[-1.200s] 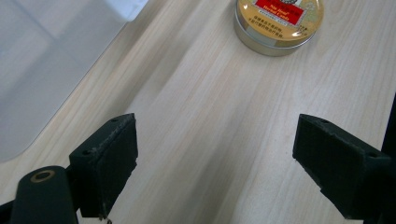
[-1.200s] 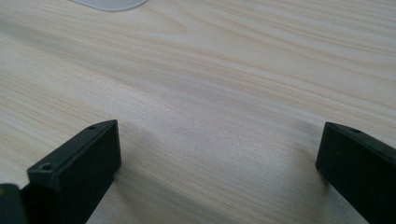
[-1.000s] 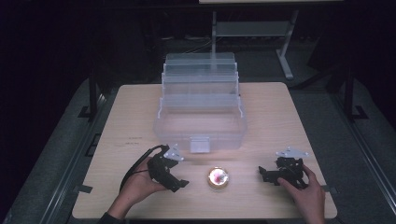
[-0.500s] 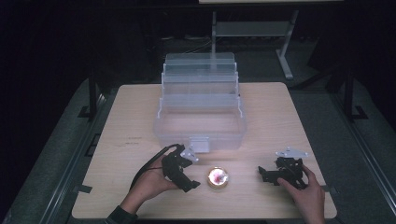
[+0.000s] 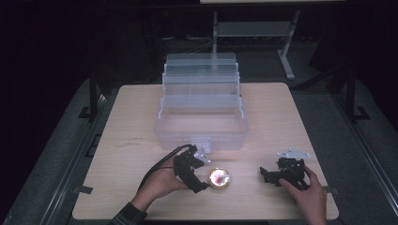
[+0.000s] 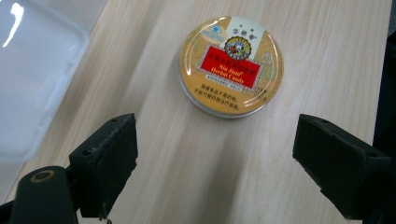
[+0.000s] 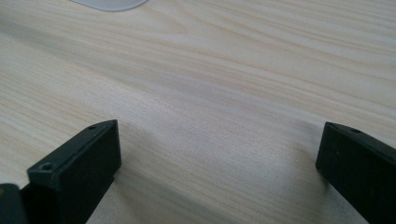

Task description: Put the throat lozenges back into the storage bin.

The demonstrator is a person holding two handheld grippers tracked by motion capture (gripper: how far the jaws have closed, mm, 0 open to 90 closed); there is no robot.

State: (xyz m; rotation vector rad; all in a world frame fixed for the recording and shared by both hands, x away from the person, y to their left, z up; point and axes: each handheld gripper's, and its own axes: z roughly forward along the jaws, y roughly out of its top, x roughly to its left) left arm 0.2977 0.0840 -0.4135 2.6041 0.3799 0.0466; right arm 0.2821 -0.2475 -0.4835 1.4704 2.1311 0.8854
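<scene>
Two sets of tongs, left (image 6: 215,158) and right (image 7: 219,172), both spread wide, round candy tin (image 6: 231,65) just ahead of left

Black tools (image 5: 192,168), trailing cables

- A lab or recording studio is suggested.
- A lone wooden table (image 5: 141,122) is lit from above, while the surroundings are kept dark.
- Grey floor mats (image 5: 61,154) are laid around it.
- A metal stand (image 5: 286,51) is seen behind.
</scene>
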